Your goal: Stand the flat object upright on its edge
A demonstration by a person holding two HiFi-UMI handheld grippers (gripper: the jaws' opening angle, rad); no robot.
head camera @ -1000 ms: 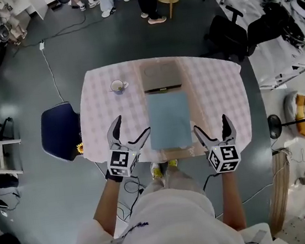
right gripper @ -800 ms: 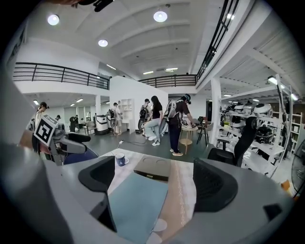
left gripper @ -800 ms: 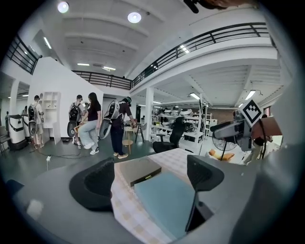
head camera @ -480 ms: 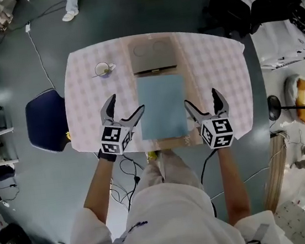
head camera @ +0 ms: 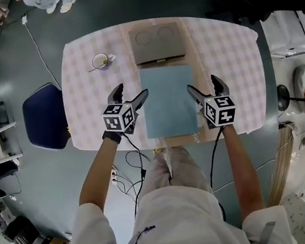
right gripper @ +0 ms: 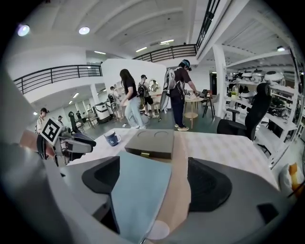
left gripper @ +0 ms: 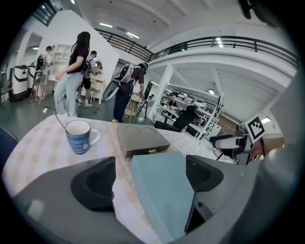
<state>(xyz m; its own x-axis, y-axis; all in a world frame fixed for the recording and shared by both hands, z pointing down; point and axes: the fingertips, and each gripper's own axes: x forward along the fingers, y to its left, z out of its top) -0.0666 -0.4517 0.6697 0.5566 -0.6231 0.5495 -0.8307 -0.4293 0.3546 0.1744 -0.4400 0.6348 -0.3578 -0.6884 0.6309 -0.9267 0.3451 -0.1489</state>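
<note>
Flat object [head camera: 169, 101] lies beside grey box [head camera: 157, 44], mug [head camera: 100, 60] apart.

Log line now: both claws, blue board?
blue board: flat | left claw: open | right claw: open, jaws just closing, board edge between, ungripped

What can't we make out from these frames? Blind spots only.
- Blue board: near edge hidden behind the gripper bodies in both gripper views.
- Left gripper, right gripper: head view is overhead, so tip height over the table can't be judged. Right jaws have just been closing; open, board's edge between them.
- Mug: contents hidden by its wall in left gripper view; too small in head view.
</note>
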